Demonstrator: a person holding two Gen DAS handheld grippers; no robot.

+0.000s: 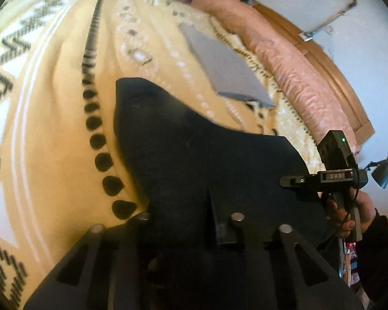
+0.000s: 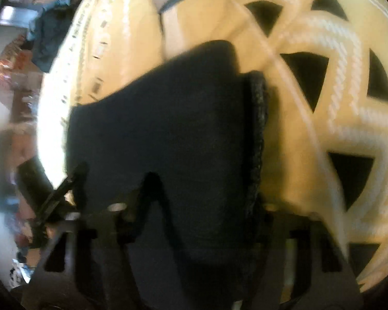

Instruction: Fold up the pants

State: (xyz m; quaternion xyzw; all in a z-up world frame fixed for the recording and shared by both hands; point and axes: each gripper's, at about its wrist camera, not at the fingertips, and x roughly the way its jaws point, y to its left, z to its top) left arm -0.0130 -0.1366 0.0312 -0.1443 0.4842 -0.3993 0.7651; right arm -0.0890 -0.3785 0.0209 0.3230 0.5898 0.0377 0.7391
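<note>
On the patterned bedspread (image 1: 51,129), our left gripper (image 1: 188,222) and right gripper (image 2: 194,214) each pinch the dark pants (image 1: 207,160), spread between them; a grey folded cloth (image 1: 225,69) lies beyond, a pink blanket (image 1: 292,69) farther right.

Dark navy pants (image 1: 194,149) bunched flat on bed, knit edge showing.
</note>
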